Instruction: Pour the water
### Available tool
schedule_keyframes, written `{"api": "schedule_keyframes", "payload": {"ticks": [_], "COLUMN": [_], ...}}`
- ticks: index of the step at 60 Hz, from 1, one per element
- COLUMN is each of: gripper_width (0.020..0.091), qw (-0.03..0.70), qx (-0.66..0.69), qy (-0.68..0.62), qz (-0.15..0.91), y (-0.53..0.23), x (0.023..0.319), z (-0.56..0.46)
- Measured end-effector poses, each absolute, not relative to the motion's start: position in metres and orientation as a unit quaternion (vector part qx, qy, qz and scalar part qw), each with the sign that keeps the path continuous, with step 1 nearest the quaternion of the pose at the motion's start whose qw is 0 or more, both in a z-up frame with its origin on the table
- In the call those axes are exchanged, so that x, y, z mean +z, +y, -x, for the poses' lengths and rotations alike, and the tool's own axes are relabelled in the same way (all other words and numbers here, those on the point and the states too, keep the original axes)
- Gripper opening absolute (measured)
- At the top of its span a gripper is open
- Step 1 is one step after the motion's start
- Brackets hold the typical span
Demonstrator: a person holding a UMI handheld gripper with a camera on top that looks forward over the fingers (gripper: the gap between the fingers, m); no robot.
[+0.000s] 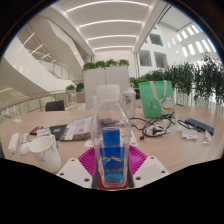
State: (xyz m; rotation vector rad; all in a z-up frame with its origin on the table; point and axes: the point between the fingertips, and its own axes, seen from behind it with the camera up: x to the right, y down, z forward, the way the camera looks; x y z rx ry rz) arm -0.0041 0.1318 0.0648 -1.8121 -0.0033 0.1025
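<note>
A clear plastic water bottle [112, 135] with a blue label stands upright between my fingers, its cap reaching up toward the white chairs behind. My gripper [112, 172] is shut on the bottle, both magenta pads [90, 160] pressing its lower sides. A white cup [43, 150] sits on the table to the left of the fingers, just ahead of them. The bottle's base is hidden by the gripper body.
The pale table [170, 150] carries papers and a dark device [50, 131] at the left, cables and small items [160, 128] at the right. A green bag [156, 99] stands beyond. Chairs and plants line the far side.
</note>
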Motion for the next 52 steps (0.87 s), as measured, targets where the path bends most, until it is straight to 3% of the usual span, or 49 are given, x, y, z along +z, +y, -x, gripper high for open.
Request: {"api": "schedule_keyframes", "payload": {"ticks": [9,11,15,16,52], "gripper_width": [0.0542,0.0609,0.0815,0.0840,0.0831], "qw": [0.564,0.540,0.521,0.520,0.496], "qx": [0.044,0.047,0.054,0.055,0.024], "qy": [-0.009,-0.007,0.005,0.007,0.036], "qz": [0.825,0.840,0.852,0.853,0.867], "y": [0.123,0.118,0.097,0.092,-0.184], "x": [0.052,0.042,0.049,0.052,0.193], "z": [0.007,0.007,0.005,0.006,0.103]}}
